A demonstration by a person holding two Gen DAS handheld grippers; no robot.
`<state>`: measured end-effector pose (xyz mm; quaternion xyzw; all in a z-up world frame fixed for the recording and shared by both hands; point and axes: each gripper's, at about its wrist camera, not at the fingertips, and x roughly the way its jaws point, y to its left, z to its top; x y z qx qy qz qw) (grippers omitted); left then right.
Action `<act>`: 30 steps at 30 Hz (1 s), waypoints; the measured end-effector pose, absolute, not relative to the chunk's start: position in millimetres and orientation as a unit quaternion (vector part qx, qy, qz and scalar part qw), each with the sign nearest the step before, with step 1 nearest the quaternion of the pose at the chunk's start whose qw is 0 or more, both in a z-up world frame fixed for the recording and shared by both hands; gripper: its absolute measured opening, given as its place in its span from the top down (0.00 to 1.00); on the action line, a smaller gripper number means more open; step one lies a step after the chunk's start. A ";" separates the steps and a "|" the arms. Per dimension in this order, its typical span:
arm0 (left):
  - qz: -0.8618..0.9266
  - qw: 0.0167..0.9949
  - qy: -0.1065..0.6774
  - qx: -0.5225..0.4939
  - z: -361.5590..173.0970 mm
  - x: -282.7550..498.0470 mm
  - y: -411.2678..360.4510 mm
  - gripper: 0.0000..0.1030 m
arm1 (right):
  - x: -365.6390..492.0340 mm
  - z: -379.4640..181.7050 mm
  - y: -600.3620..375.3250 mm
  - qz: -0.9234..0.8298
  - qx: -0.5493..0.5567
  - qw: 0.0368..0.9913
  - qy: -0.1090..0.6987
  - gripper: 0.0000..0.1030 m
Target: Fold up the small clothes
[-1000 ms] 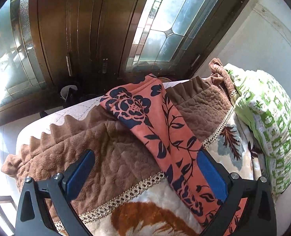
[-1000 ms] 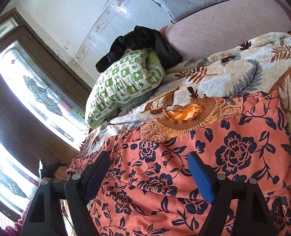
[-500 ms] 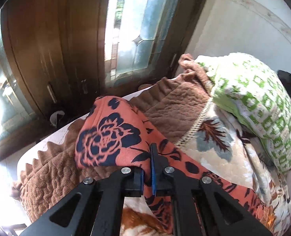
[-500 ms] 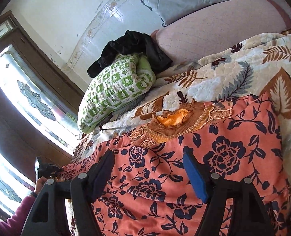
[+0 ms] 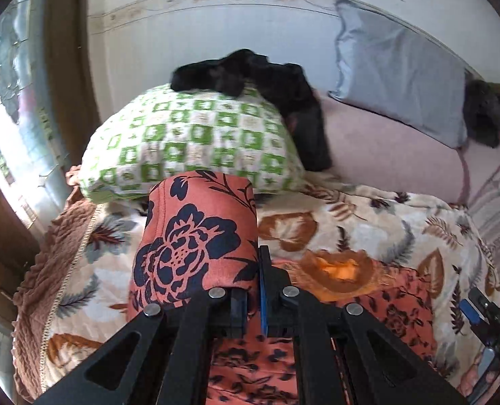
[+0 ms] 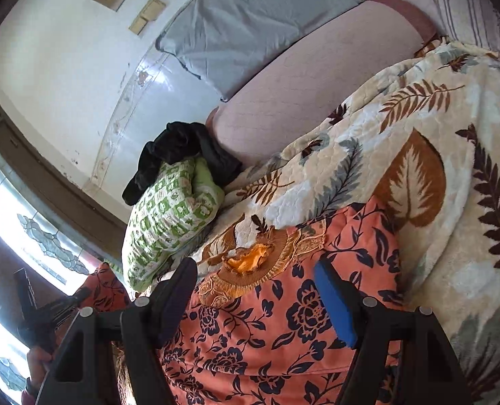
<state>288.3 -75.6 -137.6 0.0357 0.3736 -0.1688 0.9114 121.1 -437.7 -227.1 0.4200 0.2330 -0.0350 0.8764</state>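
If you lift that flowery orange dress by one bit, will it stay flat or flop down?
Probably flop: the dress already curls over limply where the left gripper pinches it. It looks thin, so likely light. The rest would likely trail behind on the blanket, not rise flat.

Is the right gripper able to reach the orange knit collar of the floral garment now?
Probably yes. The right gripper is open and empty, and the orange knit collar lies uncovered just ahead of its fingertips, nothing between them.
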 end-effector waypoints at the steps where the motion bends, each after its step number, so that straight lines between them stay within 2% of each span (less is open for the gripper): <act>1: -0.189 0.905 0.379 0.038 -141.0 282.0 -101.9 0.95 | 117.6 -226.0 -444.3 -0.038 0.426 0.875 0.228 0.28; 5: -0.266 0.867 0.419 0.050 -168.3 249.1 -193.2 0.94 | 105.0 -223.3 -469.1 -0.048 0.452 0.866 0.211 0.27; 6: -0.282 0.855 0.432 0.060 -175.3 239.6 -211.1 0.87 | 102.7 -223.4 -474.1 -0.051 0.457 0.863 0.210 0.27; 7: -0.304 0.841 0.442 0.068 -180.3 231.9 -224.6 0.73 | 100.7 -224.4 -478.9 -0.051 0.463 0.860 0.209 0.27; 8: -0.329 0.832 0.442 0.072 -182.4 223.3 -231.2 0.64 | 99.5 -225.8 -483.1 -0.051 0.468 0.857 0.210 0.27; 9: -0.342 0.832 0.431 0.074 -182.1 216.0 -232.0 0.46 | 98.5 -227.6 -486.4 -0.052 0.473 0.854 0.212 0.27; 10: -0.341 0.842 0.412 0.075 -178.9 209.4 -229.2 0.32 | 98.4 -229.4 -489.1 -0.053 0.477 0.851 0.215 0.27; 12: -0.324 0.867 0.372 0.072 -170.5 206.0 -210.7 0.27 | 101.6 -233.1 -491.8 -0.049 0.480 0.846 0.227 0.27; 16: -0.245 0.903 0.351 0.042 -172.6 227.6 -154.3 0.24 | 114.3 -240.2 -483.6 -0.033 0.477 0.841 0.253 0.27; 20: -0.112 0.924 0.362 0.057 -214.3 251.8 -101.3 0.24 | 137.6 -246.9 -455.1 -0.007 0.443 0.843 0.304 0.27; 25: -0.032 0.914 0.404 0.014 -273.4 268.8 -47.2 0.24 | 167.1 -245.3 -400.9 -0.005 0.326 0.876 0.355 0.27; 30: 0.001 0.884 0.467 0.020 -317.8 280.6 -31.1 0.24 | 192.0 -244.7 -349.3 -0.026 0.188 0.905 0.381 0.27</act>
